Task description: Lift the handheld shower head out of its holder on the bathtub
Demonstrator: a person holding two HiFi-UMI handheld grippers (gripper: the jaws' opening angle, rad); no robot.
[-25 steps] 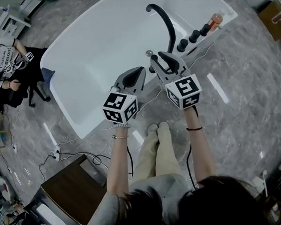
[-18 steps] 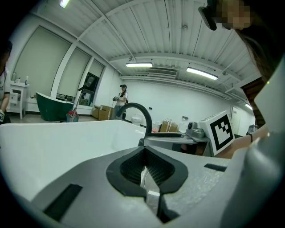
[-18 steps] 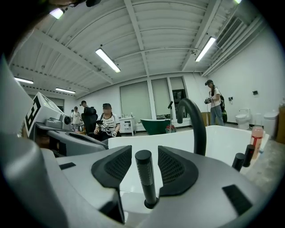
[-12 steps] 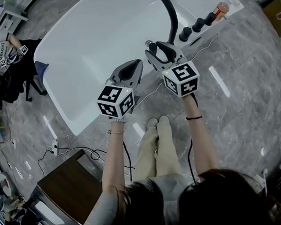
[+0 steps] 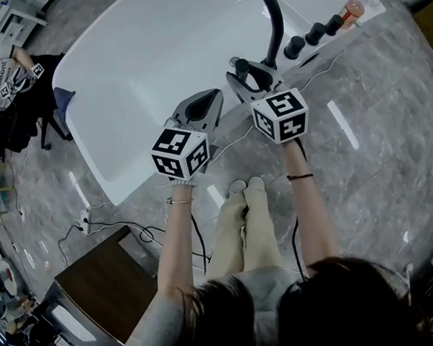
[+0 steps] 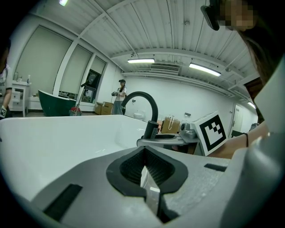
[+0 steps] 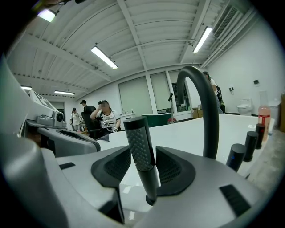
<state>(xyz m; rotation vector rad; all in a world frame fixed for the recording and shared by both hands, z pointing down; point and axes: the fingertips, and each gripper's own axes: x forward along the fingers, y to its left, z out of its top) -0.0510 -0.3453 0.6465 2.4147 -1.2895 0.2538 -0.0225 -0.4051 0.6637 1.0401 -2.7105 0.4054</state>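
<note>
My right gripper (image 7: 142,165): jaws spread, just been opening, pads not pressing. Shower head (image 7: 139,144) stands upright between them, foot seated in holder (image 7: 151,200) on bathtub (image 5: 124,72) rim. Curved faucet (image 7: 202,102) just beyond right jaw. My left gripper (image 6: 145,173): jaws clenched together, nothing held. My read: approach done; grasp and lift both left.

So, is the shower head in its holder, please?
In: the shower head stands upright, base seated in the bathtub rim.
</note>
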